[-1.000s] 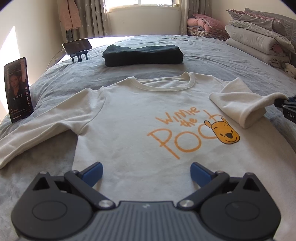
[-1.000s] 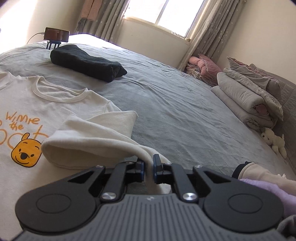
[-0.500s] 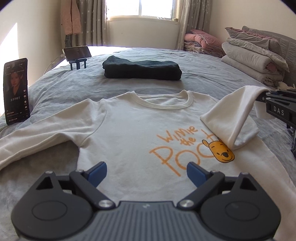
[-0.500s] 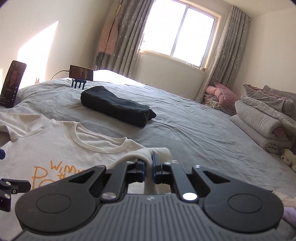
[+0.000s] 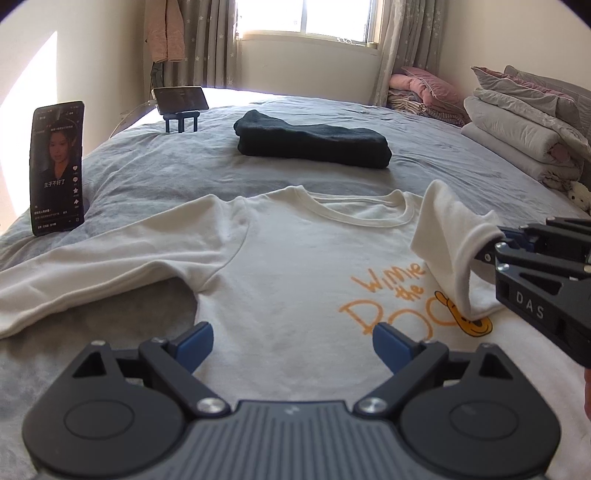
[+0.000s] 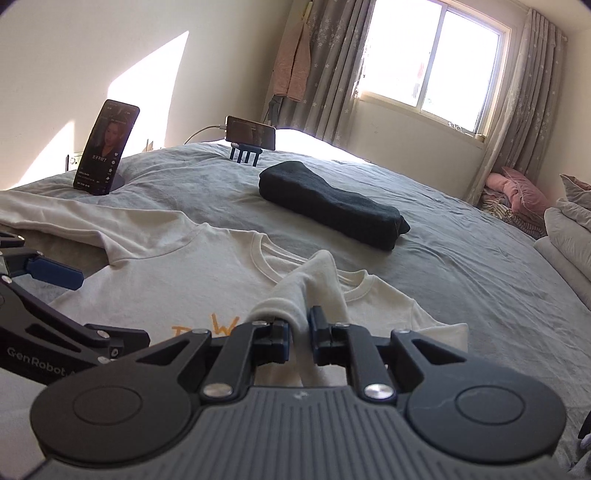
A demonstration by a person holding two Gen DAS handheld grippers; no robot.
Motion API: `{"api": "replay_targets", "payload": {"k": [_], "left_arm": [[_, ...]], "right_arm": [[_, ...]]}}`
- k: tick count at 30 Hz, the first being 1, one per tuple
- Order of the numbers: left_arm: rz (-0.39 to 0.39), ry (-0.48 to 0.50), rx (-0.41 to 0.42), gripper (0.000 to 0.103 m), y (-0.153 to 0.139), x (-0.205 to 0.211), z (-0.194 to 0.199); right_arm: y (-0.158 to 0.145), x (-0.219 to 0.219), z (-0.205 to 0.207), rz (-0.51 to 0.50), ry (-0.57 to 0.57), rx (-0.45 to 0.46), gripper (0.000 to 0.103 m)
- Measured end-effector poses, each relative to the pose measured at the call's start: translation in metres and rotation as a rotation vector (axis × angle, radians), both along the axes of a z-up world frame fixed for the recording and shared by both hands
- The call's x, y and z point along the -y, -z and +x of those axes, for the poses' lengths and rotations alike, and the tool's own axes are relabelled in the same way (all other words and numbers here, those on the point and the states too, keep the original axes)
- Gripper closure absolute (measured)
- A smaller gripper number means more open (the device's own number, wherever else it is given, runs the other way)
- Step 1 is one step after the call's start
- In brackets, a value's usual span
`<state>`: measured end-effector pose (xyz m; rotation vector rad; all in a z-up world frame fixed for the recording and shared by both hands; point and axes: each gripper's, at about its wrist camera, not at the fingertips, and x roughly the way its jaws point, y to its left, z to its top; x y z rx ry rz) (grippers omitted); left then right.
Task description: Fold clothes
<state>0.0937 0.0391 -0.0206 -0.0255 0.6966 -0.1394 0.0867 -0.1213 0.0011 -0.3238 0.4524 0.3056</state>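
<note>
Left gripper (image 5: 291, 341): jaws spread wide, nothing between the blue pads; it hovers over the lower front of the cream sweatshirt (image 5: 295, 266), which lies face up and flat on the grey bedspread (image 5: 166, 173).

Right gripper (image 6: 298, 338): jaws have just been opening a little. The sleeve cuff (image 6: 301, 295) of the sweatshirt hangs in the narrow gap between them. In the right wrist view a slim space shows between the cloth and the right-hand pad, so whether the pads press on the cuff cannot be told. In the left wrist view this gripper enters from the right, with the cuff draped from its tips and the raised sleeve folded inward across the chest, its lower edge resting on the orange print (image 5: 402, 299).

Left of the left gripper, the other sleeve (image 5: 92, 273) extends outward, flat on the bedspread.

Ahead of both grippers, beyond the collar (image 5: 362, 206), a folded dark garment (image 5: 314, 142) lies on the bedspread, apart from the sweatshirt.

Far left, an upright phone (image 5: 57, 168) stands at the bed edge; farther back, a second phone (image 5: 181, 99) sits sideways on a small blue stand.

Far right, folded quilts (image 5: 524, 125) are stacked. A window (image 5: 306, 18) with curtains closes the rear wall.
</note>
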Motion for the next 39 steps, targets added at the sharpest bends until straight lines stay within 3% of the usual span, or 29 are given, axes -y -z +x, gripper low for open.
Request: {"api": "replay_targets", "payload": {"k": [8, 14, 22, 26, 28, 32, 39], "left_arm": [[-0.005, -0.023, 0.003, 0.009, -0.001, -0.007, 0.001], [-0.017, -0.04, -0.001, 0.009, -0.001, -0.009, 0.003], [-0.047, -0.09, -0.024, 0.012, 0.001, -0.019, 0.008], [-0.059, -0.101, -0.027, 0.012, 0.001, -0.022, 0.009], [-0.059, -0.102, -0.025, 0.012, 0.001, -0.022, 0.008], [-0.06, -0.101, -0.021, 0.012, 0.0, -0.023, 0.008], [-0.062, -0.084, -0.01, 0.013, -0.003, -0.021, 0.006]], "right_arm": [[0.008, -0.007, -0.003, 0.011, -0.08, -0.075, 0.082], [0.009, -0.005, -0.008, 0.045, -0.148, -0.093, 0.07], [0.004, -0.002, -0.011, 0.087, -0.193, -0.116, 0.063], [0.002, -0.005, -0.017, 0.086, -0.251, -0.116, 0.048], [0.002, -0.007, -0.02, 0.074, -0.261, -0.113, 0.046], [0.0, -0.005, -0.02, 0.079, -0.248, -0.11, 0.046], [-0.013, 0.023, -0.014, 0.189, -0.166, -0.096, 0.046]]}}
